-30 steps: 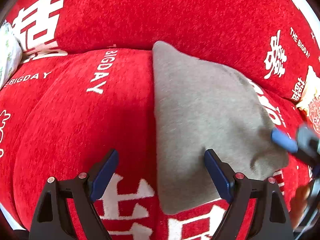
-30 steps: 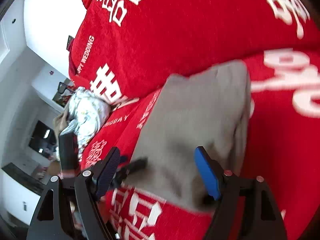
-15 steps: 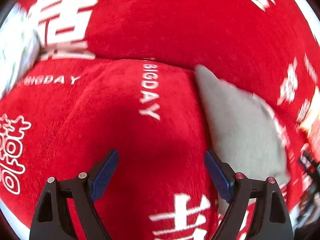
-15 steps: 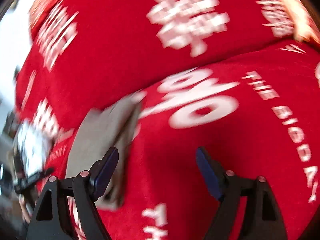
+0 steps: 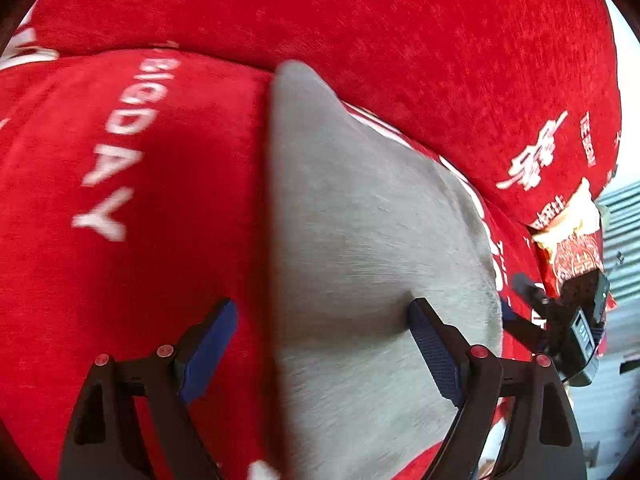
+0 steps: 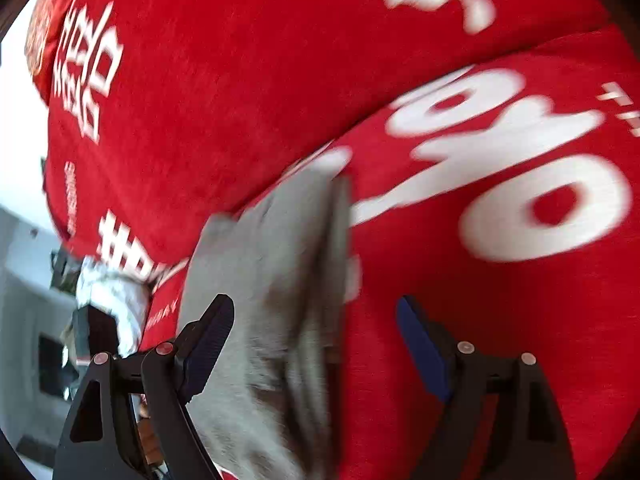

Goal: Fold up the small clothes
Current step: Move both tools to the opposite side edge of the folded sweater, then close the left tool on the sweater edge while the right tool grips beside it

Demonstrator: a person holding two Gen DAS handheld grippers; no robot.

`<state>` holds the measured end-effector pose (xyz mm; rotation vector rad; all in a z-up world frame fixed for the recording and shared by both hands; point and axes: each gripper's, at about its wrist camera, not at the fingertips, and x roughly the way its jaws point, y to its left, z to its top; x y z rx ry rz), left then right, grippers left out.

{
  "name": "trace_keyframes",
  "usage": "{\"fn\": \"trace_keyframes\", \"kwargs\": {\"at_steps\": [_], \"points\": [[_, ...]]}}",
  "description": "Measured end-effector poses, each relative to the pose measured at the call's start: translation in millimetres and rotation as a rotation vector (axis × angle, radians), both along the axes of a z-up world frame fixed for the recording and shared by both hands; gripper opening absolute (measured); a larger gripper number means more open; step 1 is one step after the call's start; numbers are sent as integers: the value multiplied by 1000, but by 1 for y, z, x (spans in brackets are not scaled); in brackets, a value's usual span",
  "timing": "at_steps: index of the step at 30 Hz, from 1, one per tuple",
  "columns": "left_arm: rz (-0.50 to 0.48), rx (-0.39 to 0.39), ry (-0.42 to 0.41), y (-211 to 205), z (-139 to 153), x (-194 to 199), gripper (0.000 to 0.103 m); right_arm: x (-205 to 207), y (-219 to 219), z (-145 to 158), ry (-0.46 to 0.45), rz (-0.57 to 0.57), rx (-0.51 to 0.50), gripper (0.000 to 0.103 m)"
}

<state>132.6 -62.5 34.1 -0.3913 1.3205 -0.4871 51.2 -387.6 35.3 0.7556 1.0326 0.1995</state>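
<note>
Grey garment [image 5: 360, 248], folded into a flat wedge shape, lies on the seat of a red sofa [image 5: 132, 280] whose plush cover carries white lettering and characters. In the left wrist view its straight left edge runs up toward the crease where the seat meets the backrest, ending in a pointed corner there, and its right edge curves down toward the front. The left hand-held gripper [image 5: 320, 344] sits low over the near end of the cloth with its blue-padded fingers [image 5: 434, 350] spread wide apart, holding nothing; the left pad is over bare red cover just beside the cloth's straight edge, the right pad over the grey fabric. In the right wrist view the grey garment [image 6: 264, 280] shows stacked layers along its right edge, blurred in places. The right hand-held gripper [image 6: 316, 344] is also spread wide with nothing between its fingers, the left pad over the cloth and the right pad over red seat beside it. At the far right of the left view the other gripper's dark body [image 5: 572, 328] is near the cloth's right edge, and a red and gold printed cushion [image 5: 568, 248] rests against the backrest beyond it. A pale patterned bundle [image 6: 116, 292] lies further along the sofa in the right view
</note>
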Motion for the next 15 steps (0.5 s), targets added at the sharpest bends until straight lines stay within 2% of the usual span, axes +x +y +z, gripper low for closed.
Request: {"fn": "trace_keyframes", "kwargs": {"at_steps": [3, 5, 6, 7, 9, 11, 15], "points": [[-29, 10, -22, -17, -3, -1, 87, 13, 34, -15, 16, 103, 9, 84], [-47, 42, -57, -26, -2, -4, 75, 14, 53, -15, -11, 149, -86, 78], [-59, 67, -93, -29, 1, -7, 72, 15, 59, -14, -19, 168, -132, 69], [-66, 79, -113, -31, 3, -8, 67, 16, 61, -15, -25, 172, -135, 59], [-80, 104, -156, -35, 9, -12, 61, 16, 57, -15, -31, 166, -104, 49], [-92, 136, -193, -41, 15, -15, 55, 15, 59, -13, -42, 170, -123, 46], [-110, 186, -250, -50, 24, -20, 49, 13, 68, -5, -59, 160, -155, 43]]}}
